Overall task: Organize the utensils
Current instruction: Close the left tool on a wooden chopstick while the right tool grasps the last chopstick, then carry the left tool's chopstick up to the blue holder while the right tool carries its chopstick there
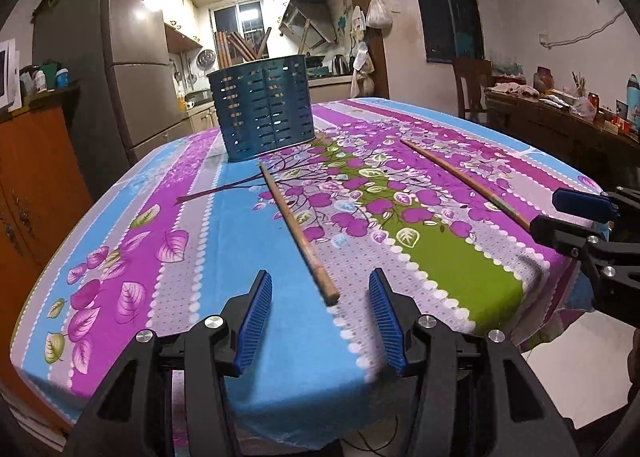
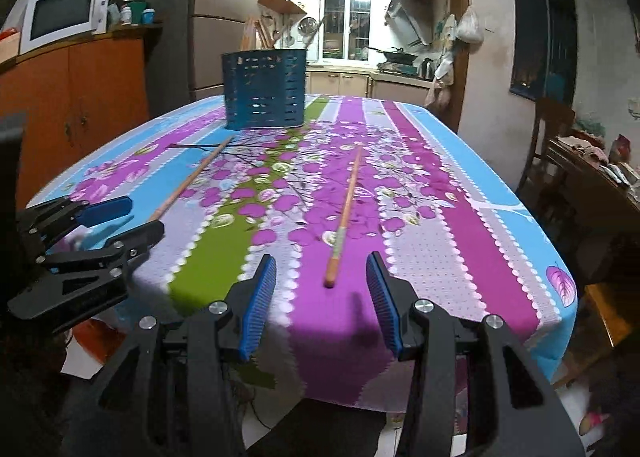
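My left tool (image 1: pixel 318 321) and right tool (image 2: pixel 322 303) both gape released, each just short of a chopstick (image 1: pixel 298 233) (image 2: pixel 346 209) lying on the surface (image 1: pixel 224 257). The blue slotted utensil holder (image 1: pixel 262 113) stands beyond them, nothing between.

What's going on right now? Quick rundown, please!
Left gripper and right gripper: jaws open, empty. One chopstick lies before each; second chopstick. Blue holder waits behind. Nothing in the way.

- Blue slotted utensil holder (image 1: pixel 264 109) stands upright at the far side of the table, with wooden sticks inside it.
- Left chopstick (image 1: pixel 298 231) lies flat, its far tip near the holder.
- Right chopstick (image 2: pixel 345 213) lies flat, well apart from the left one.
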A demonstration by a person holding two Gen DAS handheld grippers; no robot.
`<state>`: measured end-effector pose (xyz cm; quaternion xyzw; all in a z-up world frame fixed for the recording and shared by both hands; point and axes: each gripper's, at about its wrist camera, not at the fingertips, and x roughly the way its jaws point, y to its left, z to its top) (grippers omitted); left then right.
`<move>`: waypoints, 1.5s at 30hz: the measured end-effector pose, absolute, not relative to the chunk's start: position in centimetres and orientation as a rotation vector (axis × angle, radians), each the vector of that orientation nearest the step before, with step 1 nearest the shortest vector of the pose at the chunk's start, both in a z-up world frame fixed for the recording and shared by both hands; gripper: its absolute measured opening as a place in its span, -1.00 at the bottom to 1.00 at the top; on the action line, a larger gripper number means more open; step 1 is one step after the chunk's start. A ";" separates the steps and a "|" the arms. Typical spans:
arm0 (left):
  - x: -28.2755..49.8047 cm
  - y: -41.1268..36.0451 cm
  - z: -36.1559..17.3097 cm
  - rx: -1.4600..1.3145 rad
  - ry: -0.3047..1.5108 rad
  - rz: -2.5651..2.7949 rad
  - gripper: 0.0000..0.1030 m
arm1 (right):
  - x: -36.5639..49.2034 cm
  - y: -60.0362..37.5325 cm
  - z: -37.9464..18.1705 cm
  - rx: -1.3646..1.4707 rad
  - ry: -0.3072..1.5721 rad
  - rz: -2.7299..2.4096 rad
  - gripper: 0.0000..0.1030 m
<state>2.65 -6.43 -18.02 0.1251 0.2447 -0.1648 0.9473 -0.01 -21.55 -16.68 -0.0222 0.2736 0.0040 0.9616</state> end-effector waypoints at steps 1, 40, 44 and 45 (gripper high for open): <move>2.6 -6.5 -18.1 0.255 0.489 -0.335 -0.03 | 0.2 -21.6 -16.9 -0.044 0.564 0.009 -0.17; 2.9 -5.3 -18.5 0.127 0.464 -0.302 -0.85 | 0.6 -21.9 -17.1 0.046 0.484 -0.060 -0.90; 2.5 -4.5 -17.0 0.119 0.427 -0.293 -0.85 | 0.2 -21.2 -15.6 -0.034 0.436 -0.044 -0.90; 2.4 -4.3 -16.5 0.117 0.417 -0.290 -0.85 | 0.1 -21.0 -15.1 -0.053 0.421 -0.040 -0.90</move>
